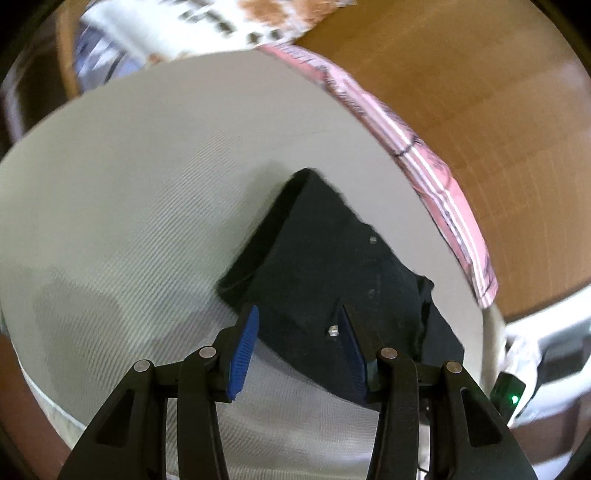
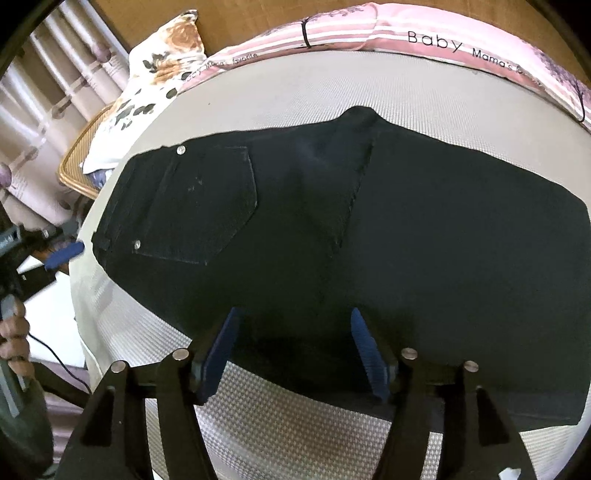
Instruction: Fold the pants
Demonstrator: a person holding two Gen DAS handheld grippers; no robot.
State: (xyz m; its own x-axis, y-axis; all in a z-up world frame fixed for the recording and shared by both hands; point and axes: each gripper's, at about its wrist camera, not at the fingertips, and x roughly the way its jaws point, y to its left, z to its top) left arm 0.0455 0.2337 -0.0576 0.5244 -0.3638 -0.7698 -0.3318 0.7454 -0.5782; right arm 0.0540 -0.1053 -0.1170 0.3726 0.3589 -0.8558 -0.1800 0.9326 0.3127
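A pair of black pants (image 2: 332,236) lies spread flat on a bed with a pale grey woven mattress cover (image 2: 295,88). In the right wrist view the waistband sits at the left end, with a back pocket (image 2: 207,206) facing up and two small metal rivets at its corners; the legs run off toward the right.

The right gripper (image 2: 295,350) hovers at the near edge of the pants, its blue-padded fingers (image 2: 218,354) spread wide apart with nothing between them. Whether the pads touch the cloth cannot be told.

The left gripper (image 1: 295,347) is at the waistband end, also released, its fingers (image 1: 243,350) wide apart on either side of the near corner of the pants (image 1: 332,258); it holds nothing. In the right wrist view one of its blue pads shows just beside the waistband at the bed's left edge.

A pink striped quilt (image 2: 406,33) runs along the far side of the bed against a brown wooden board (image 1: 461,74), and a floral pillow (image 2: 162,70) lies at the far left corner.
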